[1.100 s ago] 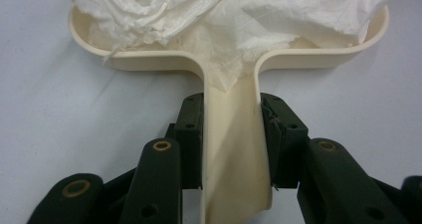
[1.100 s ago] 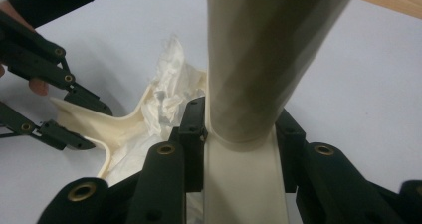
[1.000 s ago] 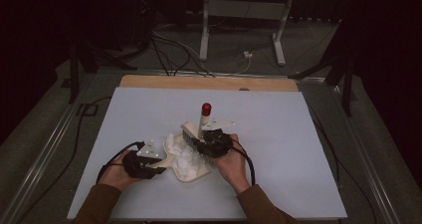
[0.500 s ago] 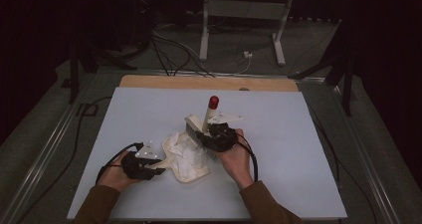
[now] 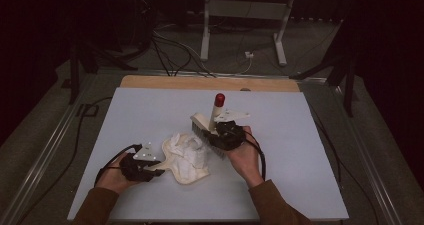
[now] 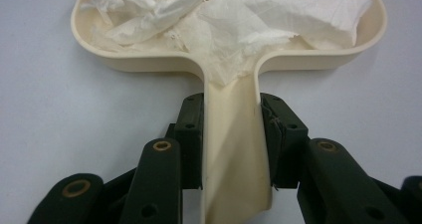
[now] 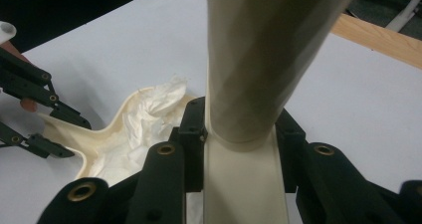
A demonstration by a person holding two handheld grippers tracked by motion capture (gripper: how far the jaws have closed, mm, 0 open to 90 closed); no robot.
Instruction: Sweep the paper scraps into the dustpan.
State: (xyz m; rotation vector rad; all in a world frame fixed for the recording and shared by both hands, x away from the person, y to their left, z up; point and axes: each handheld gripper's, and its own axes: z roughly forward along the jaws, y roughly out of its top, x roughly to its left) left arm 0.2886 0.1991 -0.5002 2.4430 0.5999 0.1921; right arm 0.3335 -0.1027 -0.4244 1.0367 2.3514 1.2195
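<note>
Left gripper (image 6: 231, 149) jaws clamp the handle of a cream plastic dustpan (image 6: 234, 134) holding crumpled white tissue (image 6: 239, 20); right gripper (image 7: 241, 134) jaws clamp a cream, red-tipped brush (image 5: 210, 120) above the pale bench (image 5: 310, 150)

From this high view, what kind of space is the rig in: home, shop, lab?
Probably a lab or recording studio, not a home: the pale flat table stands in a dark room, loose black cables trail over the grey floor behind it, and a white metal equipment stand sits there too.
</note>
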